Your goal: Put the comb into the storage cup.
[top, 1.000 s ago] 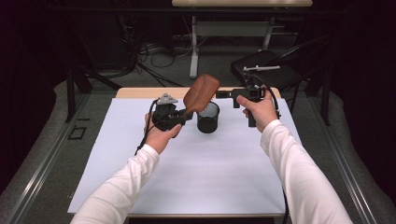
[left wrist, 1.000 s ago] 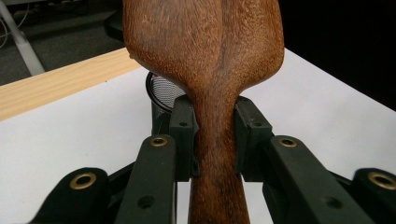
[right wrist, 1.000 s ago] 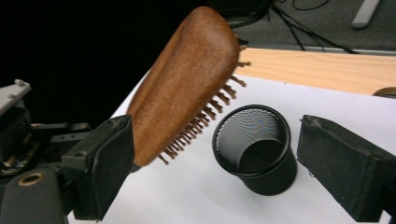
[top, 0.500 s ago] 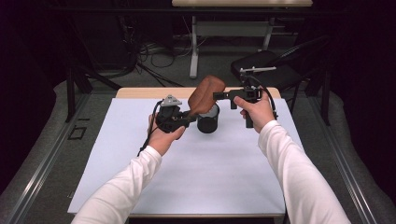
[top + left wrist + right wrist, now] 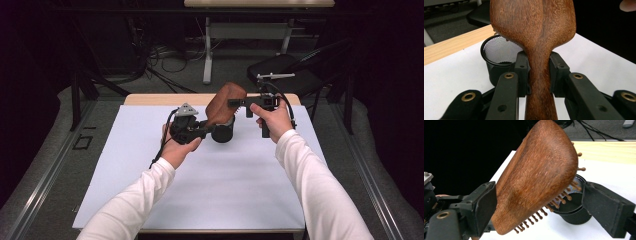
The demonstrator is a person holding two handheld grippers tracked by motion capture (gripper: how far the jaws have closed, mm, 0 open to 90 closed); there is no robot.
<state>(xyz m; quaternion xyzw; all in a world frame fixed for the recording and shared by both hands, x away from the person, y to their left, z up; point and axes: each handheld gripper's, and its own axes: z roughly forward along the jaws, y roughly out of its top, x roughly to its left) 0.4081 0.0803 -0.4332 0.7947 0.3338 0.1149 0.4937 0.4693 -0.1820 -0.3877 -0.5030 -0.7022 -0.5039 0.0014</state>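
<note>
Wooden hairbrush [image 5: 534, 32] was up in the air over the black mesh cup [image 5: 499, 60]. Left gripper [image 5: 537, 72] squeezed its handle tight. Right gripper [image 5: 539, 202] had its jaws apart around the brush head.

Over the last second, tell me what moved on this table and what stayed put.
The right gripper came in from the right to the head of the brown wooden hairbrush, which now lies between its open jaws, untouched as far as I can tell. The brush head dipped slightly toward the black mesh cup. The left gripper stays clamped on the brush handle; the cup has not moved.
</note>
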